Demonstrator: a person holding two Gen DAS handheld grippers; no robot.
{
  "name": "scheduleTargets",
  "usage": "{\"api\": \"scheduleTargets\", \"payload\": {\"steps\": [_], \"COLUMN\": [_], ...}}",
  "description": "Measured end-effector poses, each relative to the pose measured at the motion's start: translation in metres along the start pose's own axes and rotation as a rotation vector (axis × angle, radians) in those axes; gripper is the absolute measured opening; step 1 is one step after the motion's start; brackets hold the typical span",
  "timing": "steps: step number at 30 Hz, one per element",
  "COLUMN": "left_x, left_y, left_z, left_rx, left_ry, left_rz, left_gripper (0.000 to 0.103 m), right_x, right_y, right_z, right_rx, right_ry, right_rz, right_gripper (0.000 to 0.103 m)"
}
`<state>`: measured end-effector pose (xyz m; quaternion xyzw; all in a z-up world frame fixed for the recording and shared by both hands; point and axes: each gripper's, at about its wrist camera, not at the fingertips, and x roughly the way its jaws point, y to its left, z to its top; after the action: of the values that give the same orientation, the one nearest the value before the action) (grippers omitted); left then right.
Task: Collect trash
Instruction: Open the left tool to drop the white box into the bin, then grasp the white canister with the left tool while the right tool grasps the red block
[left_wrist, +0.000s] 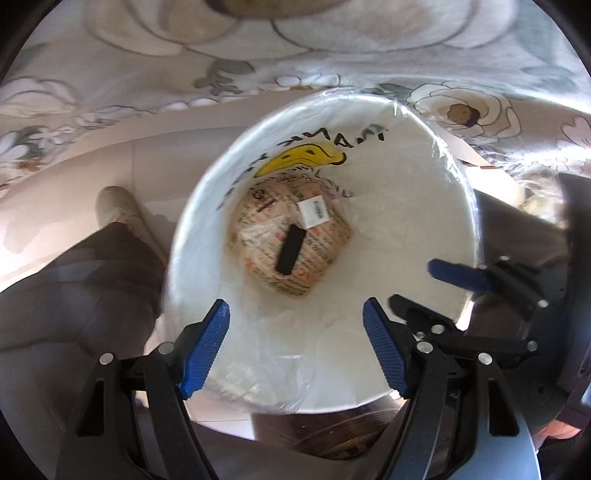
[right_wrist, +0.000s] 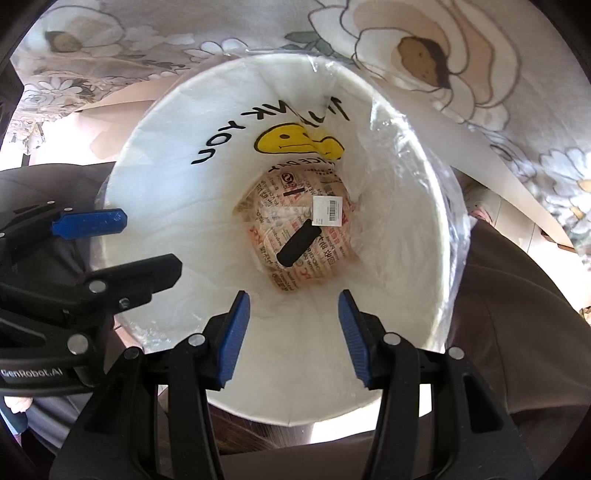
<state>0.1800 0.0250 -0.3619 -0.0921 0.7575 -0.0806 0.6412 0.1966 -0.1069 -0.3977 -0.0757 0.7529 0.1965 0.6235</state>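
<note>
White round bin (right_wrist: 406, 236), clear-lined: crumpled printed paper wrapper (right_wrist: 295, 236) and black oblong piece (right_wrist: 297, 244) at bottom centre. Left gripper (left_wrist: 295, 347) wide, empty; right gripper (right_wrist: 293, 332) half-spread, empty. Risk: snagging liner (right_wrist: 417, 155) at rim, dragging it out.

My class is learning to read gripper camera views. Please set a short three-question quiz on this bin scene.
1. True or false: the black stick lies on the printed wrapper inside the bin.
2. What hangs between the left gripper fingers? A) a can B) nothing C) the bag
3. Fill in: the face printed on the liner is ____.

Key: 1 true; 2 B; 3 yellow.
</note>
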Motion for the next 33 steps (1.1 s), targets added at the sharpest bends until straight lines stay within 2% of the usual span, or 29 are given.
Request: {"api": "scheduleTargets", "payload": {"steps": [2,7,11,14,17,24,29,33], "left_x": [-0.012,-0.054,-0.092,-0.114,-0.135,-0.193,-0.245,-0.29], "left_y": [0.002,0.008,0.014,0.014,0.014,0.007,-0.006,-0.013], "left_z": [-0.007,-0.023,-0.04,-0.049,-0.057,-0.077,-0.087,-0.088], "left_rx": [0.0,0.0,0.006,0.011,0.014,0.038,0.056,0.056], "left_ry": [-0.033,-0.137,-0.24,-0.295,-0.326,-0.437,-0.564,-0.67], "left_rz": [0.012,0.042,0.076,0.155,0.157,0.178,0.201,0.246], "left_gripper": [0.077,0.077,0.083,0.084,0.084,0.084,0.087,0.088], "right_x": [-0.008,-0.032,-0.054,-0.073,-0.097,-0.173,-0.242,-0.295], "right_y": [0.003,0.01,0.02,0.025,0.028,0.033,0.04,0.047], "right_z": [-0.005,-0.018,-0.03,-0.041,-0.05,-0.071,-0.085,-0.091], "right_rx": [-0.011,-0.041,-0.09,-0.109,-0.136,-0.151,-0.17,-0.177], "right_ry": [-0.014,-0.041,-0.074,-0.094,-0.127,-0.284,-0.427,-0.552], "right_rz": [-0.005,0.009,-0.031,-0.071,-0.098,-0.133,-0.11,-0.09], "right_gripper": [0.057,0.057,0.057,0.061,0.061,0.061,0.061,0.066]}}
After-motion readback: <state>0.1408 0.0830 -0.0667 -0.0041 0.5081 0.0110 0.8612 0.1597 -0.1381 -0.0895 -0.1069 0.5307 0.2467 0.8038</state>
